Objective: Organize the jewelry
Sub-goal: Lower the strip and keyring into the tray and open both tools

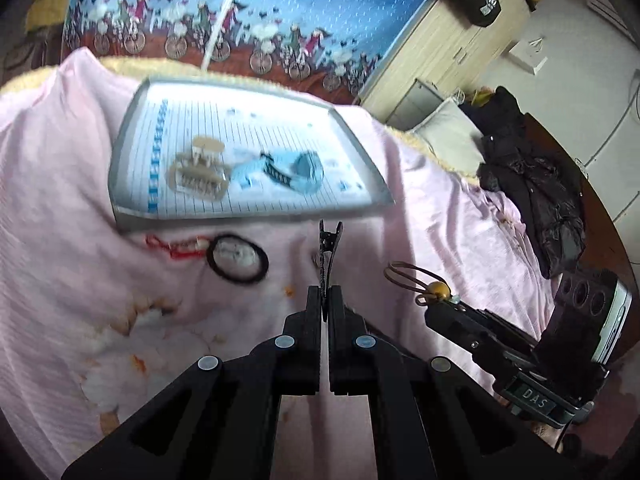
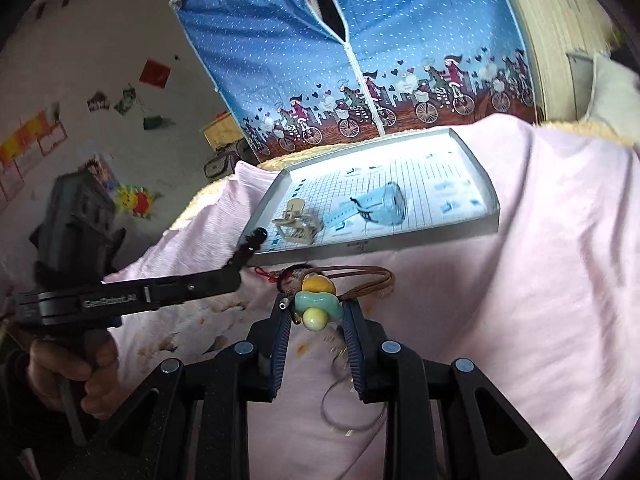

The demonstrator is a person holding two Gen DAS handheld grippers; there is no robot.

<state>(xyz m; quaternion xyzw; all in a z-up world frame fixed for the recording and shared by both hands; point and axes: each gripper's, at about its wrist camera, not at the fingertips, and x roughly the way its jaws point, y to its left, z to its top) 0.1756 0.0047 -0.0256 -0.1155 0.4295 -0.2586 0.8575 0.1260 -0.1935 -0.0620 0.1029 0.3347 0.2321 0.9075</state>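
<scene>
While both grippers hang over the pink bedspread [image 1: 420, 200], the scene reads as follows.

Left gripper [image 1: 325, 300]: its two black fingers are pressed together on the lower end of a black hair clip [image 1: 329, 248], which sticks out forward from the tips, its forked end close to the tray's near rim.

Right gripper [image 2: 316, 312]: the blue ribbed pads [image 2: 282, 336] stand a little apart and pinch a beaded bracelet [image 2: 318, 300] between them; a yellow bead, a pale teal piece and a cream bead sit in the gap, and brown cord loops out ahead of the tips.

Right gripper seen from the left wrist: it lies to the right, with the brown loops and yellow bead at its tip [image 1: 434, 290].

Tray [image 1: 128, 128]: grey-rimmed, lined with ruled blue-and-white paper, resting on the bedspread beyond both grippers.

Tray contents: a beige claw clip [image 1: 198, 172] towards the left, and a light blue watch [image 1: 280, 168] just beside it on the right.

Outside the tray: a black hair tie [image 1: 237, 258] lies on the bedspread near the tray's front edge, with a red cord [image 1: 176, 248] touching its left side.

Person: a hand [image 2: 68, 368] grips the left gripper's handle in the right wrist view.

Backdrop: a blue fabric wardrobe [image 2: 360, 60] printed with cyclists stands behind the bed.
</scene>
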